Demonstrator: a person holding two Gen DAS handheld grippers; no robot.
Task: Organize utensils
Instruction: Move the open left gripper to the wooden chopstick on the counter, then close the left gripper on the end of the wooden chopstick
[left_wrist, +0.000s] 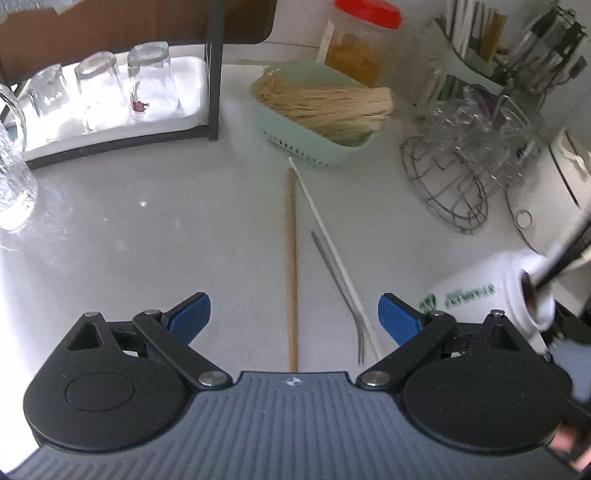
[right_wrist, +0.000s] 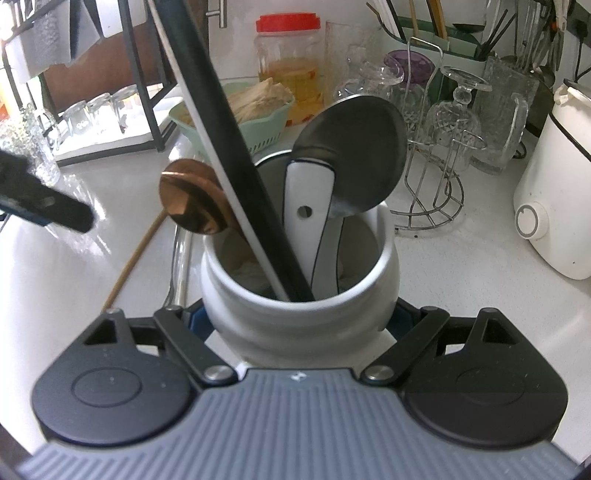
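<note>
Clamping the round white ceramic utensil crock (right_wrist: 299, 295) between its jaws, the right gripper (right_wrist: 299, 325) is used to steady it, so that the copper spoon (right_wrist: 192, 201), steel ladle (right_wrist: 354, 155) and black-and-white chopsticks (right_wrist: 221, 140) are kept upright. The left gripper (left_wrist: 293, 314) is held wide open, empty, above the wooden chopstick (left_wrist: 291, 266), white chopstick (left_wrist: 332, 251) and small steel fork (left_wrist: 340, 288), which are left loose on the white counter (left_wrist: 166, 229) to its left.

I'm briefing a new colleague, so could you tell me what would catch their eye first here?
The white crock, held between the right gripper fingers, bristles with a steel ladle and a copper spoon. On the counter, a wooden chopstick, white chopstick and small fork lie before the open left gripper.
</note>
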